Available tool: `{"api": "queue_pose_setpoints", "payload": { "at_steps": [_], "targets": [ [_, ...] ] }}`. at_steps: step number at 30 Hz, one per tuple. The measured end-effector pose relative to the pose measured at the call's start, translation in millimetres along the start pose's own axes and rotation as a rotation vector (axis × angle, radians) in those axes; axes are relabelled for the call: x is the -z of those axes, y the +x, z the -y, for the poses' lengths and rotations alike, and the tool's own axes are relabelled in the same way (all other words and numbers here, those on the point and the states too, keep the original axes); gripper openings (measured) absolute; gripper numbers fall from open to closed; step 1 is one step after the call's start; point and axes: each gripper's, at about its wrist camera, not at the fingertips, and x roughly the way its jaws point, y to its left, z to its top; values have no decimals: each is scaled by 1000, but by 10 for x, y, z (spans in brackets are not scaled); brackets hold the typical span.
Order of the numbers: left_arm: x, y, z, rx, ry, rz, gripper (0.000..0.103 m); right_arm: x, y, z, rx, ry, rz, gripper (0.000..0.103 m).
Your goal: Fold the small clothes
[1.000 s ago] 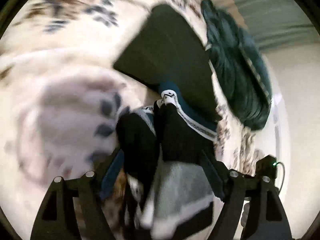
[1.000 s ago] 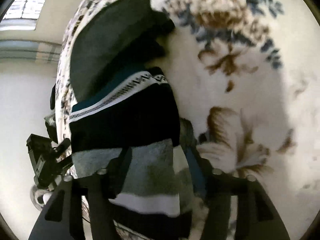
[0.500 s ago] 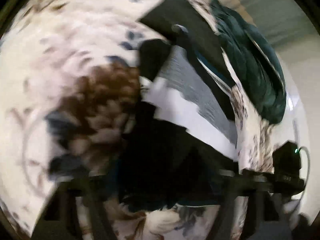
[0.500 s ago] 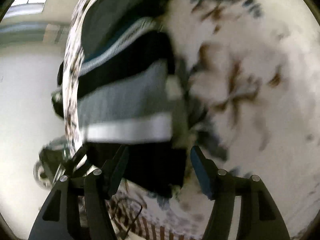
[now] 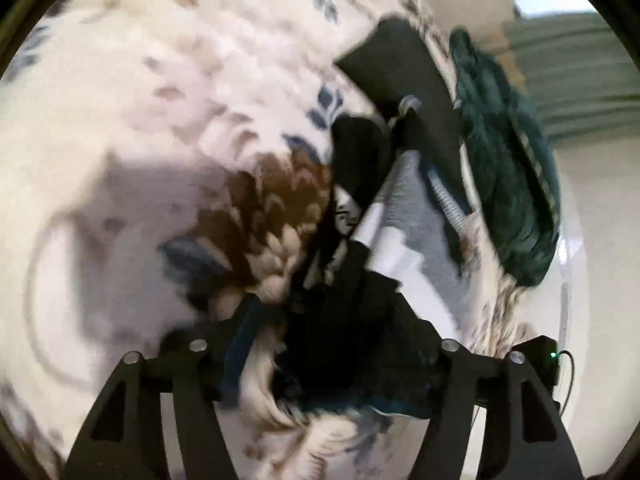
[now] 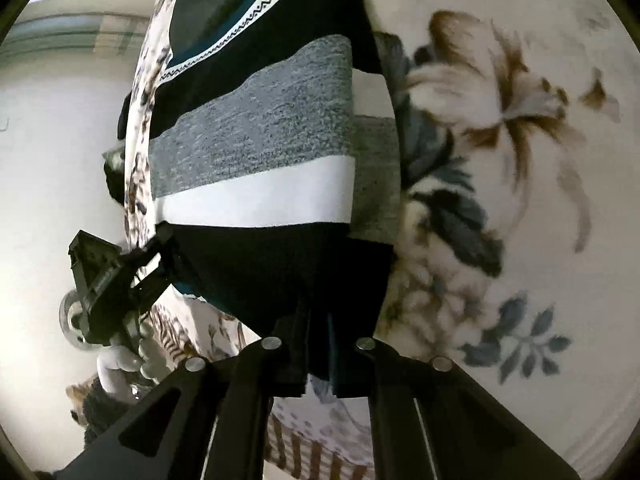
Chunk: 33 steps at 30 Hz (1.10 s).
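Lying flat on flowery blanket (image 6: 520,128) – striped sweater (image 6: 256,148), folded. Right hand-held gripper (image 6: 318,356) pinching its black bottom edge. Left hand-held gripper (image 5: 328,332) spread wide around same black edge – not squeezing.

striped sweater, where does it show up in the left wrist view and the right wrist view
Left wrist: the striped sweater runs from lower centre up to the right, seen edge-on.
Right wrist: the striped sweater fills the centre-left, stripes flat toward the camera.
Shared landmark: the floral blanket beneath it.
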Motion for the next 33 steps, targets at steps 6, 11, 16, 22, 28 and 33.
{"api": "queue_pose_setpoints", "payload": {
  "at_steps": [6, 11, 16, 22, 28, 33],
  "targets": [
    [791, -192, 3, 130, -227, 138, 84, -383, -527, 181, -44, 15, 113, 75],
    [928, 507, 33, 245, -390, 155, 84, -1099, -342, 494, -142, 72, 89, 75],
    [912, 803, -39, 257, -449, 187, 85, -1615, 146, 566, -236, 62, -18, 75],
    [888, 801, -76, 219, -538, 258, 86, -1901, 410, 376, -361, 30, -7, 72],
    [658, 764, 139, 142, -383, 212, 86, -1837, 406, 224, -329, 45, 71, 19],
    [411, 695, 340, 130, -176, 61, 86, -1145, -387, 458, -329, 157, 235, 18]
  ]
}}
